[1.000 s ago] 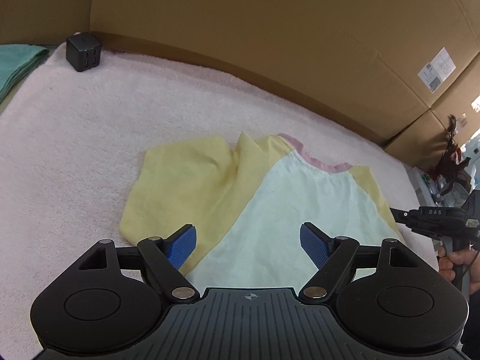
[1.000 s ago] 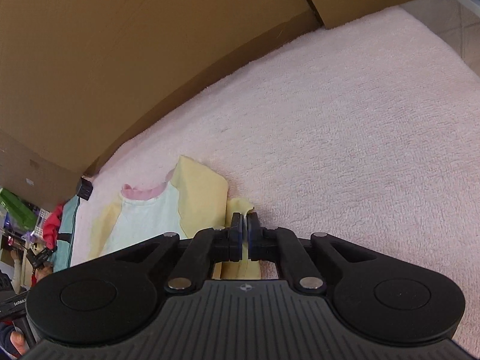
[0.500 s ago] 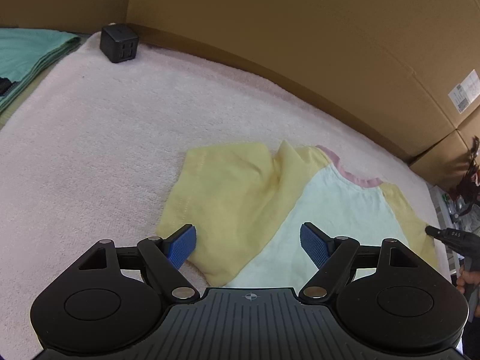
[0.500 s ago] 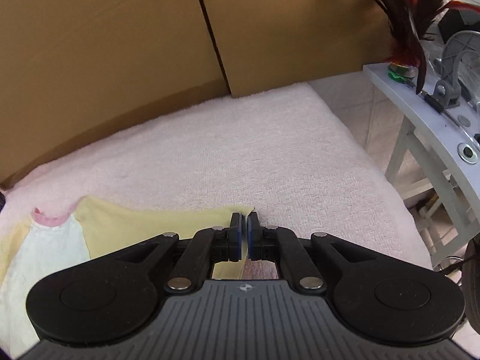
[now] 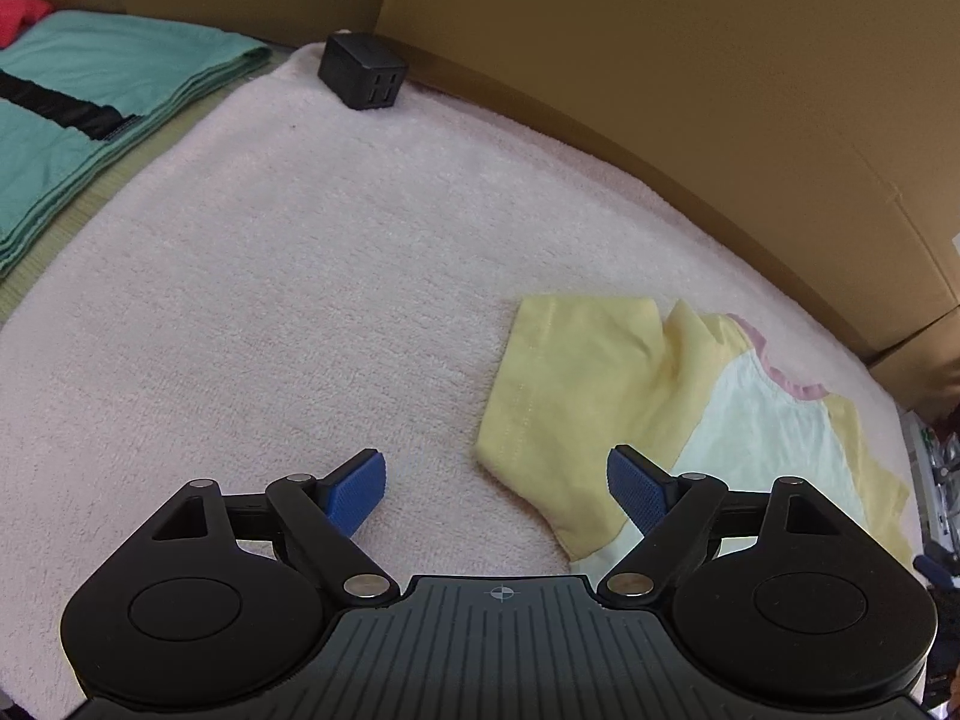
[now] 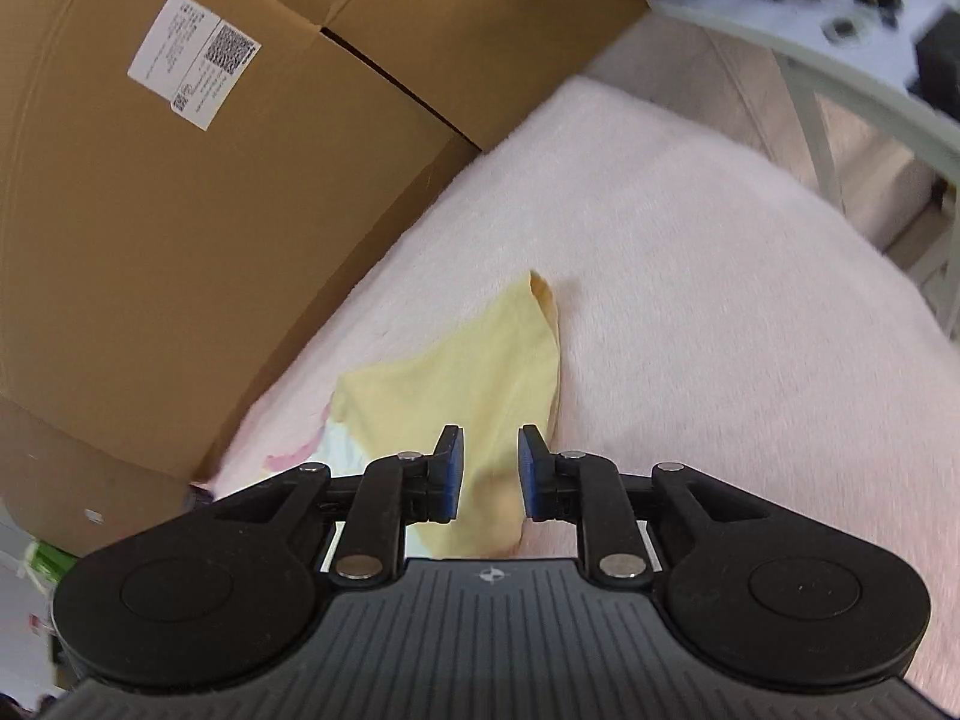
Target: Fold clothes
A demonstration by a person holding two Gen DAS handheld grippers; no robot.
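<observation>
T-shirt [image 5: 690,420] lay spread, sleeves out, on the pink towel [image 5: 300,300]; left claw [image 5: 498,489] gaped wide at one sleeve, right claw [image 6: 490,471] part-open, empty, over the other; sleeve folding seemingly due.

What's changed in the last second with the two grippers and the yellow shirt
The right gripper opened, letting go of the yellow sleeve, which now lies spread on the pink towel. The left gripper swung left, off the shirt, and stayed open. The black cube hasn't moved.
</observation>
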